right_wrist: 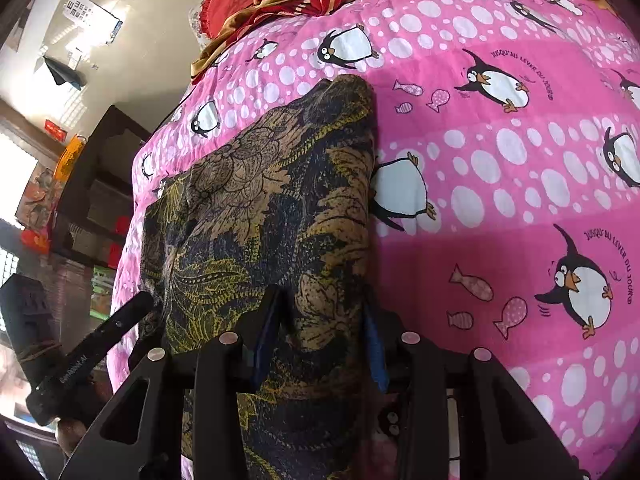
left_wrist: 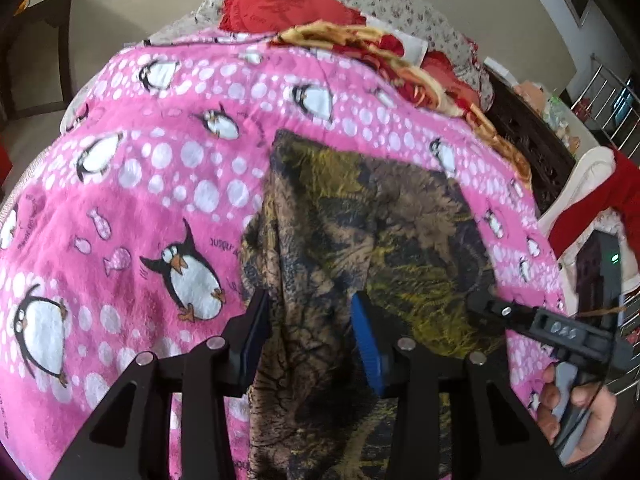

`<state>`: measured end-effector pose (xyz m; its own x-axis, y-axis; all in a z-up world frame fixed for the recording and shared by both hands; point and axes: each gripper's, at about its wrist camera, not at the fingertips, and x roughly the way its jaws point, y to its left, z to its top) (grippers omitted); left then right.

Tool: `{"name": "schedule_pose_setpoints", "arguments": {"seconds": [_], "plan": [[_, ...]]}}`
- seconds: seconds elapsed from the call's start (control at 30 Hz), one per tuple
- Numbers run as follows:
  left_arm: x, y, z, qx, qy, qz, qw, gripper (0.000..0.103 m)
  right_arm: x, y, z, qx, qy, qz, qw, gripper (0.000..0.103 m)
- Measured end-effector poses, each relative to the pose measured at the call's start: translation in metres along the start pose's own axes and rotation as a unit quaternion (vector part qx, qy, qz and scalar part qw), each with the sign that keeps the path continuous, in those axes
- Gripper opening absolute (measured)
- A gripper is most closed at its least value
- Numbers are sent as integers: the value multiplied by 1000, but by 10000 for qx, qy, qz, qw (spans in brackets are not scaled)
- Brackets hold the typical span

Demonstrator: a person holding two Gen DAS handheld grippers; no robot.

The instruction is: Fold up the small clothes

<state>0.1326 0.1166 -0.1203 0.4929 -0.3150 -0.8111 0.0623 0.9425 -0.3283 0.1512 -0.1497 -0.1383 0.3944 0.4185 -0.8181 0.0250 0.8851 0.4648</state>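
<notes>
A brown, navy and yellow floral-print garment [left_wrist: 360,240] lies on a pink penguin blanket [left_wrist: 160,184]; it also shows in the right wrist view [right_wrist: 260,208]. My left gripper [left_wrist: 312,320] has its blue-padded jaws apart, with the garment's near edge bunched between them. My right gripper [right_wrist: 324,320] also has its jaws apart around a fold of the garment's near edge. The right gripper shows at the garment's right corner in the left wrist view [left_wrist: 492,304]. The left gripper shows at the garment's left edge in the right wrist view [right_wrist: 140,304].
The pink blanket [right_wrist: 500,200] covers the bed. Red cushions [left_wrist: 280,4] and a red-gold cloth [left_wrist: 400,56] lie at the far end. Dark wooden furniture [left_wrist: 532,148] stands right of the bed. Dark shelves [right_wrist: 96,208] stand on the other side.
</notes>
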Motion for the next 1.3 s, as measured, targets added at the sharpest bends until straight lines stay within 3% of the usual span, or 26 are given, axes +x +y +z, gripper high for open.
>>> {"name": "schedule_pose_setpoints", "arguments": {"seconds": [0.13,0.23,0.3,0.4,0.5,0.6,0.63,0.67,0.77,0.93,1.0,1.07,1.17,1.2,1.23,1.3], "plan": [[5,6,0,-135,85,-107,9998,42,0,0,0,-29,14,-14,10000,22],[0,7,2,-103,37,-121,9999,27,0,-1,0,-45,33,-2,10000,22],[3,11,1,-128,68,-183,9997,26,0,0,0,-44,35,0,10000,22],[7,15,0,-255,100,-268,9993,29,1,0,0,-45,53,-6,10000,22],[8,15,0,-235,119,-279,9993,42,6,-4,2,42,106,60,9999,24],[13,16,1,-239,151,-313,9991,43,8,-9,1,178,139,192,9996,25],[14,16,2,-233,168,-317,9991,40,9,-10,2,187,149,216,9995,25],[14,16,3,-226,184,-383,9988,30,10,-10,2,189,161,238,9994,25],[14,16,6,-253,234,-491,9982,20,7,-8,1,108,138,265,9995,17],[7,13,6,-150,128,-384,9991,19,5,-6,1,63,99,282,9995,14],[-4,11,5,-106,-16,-260,9996,20,2,-5,0,49,91,257,9996,19],[-12,11,3,-49,-98,-242,9996,30,-3,-8,-2,106,53,299,9995,19],[-14,12,-3,102,-70,-96,9999,31,-9,-16,-9,237,105,477,9985,21],[-10,14,-4,138,9,-16,9999,30,-9,-18,-11,278,123,506,9983,21],[-5,17,-4,117,98,25,9999,23,-8,-19,-12,307,154,549,9979,20],[-3,20,-5,25,125,-89,9999,16,-7,-16,-14,190,166,479,9985,11]]}}
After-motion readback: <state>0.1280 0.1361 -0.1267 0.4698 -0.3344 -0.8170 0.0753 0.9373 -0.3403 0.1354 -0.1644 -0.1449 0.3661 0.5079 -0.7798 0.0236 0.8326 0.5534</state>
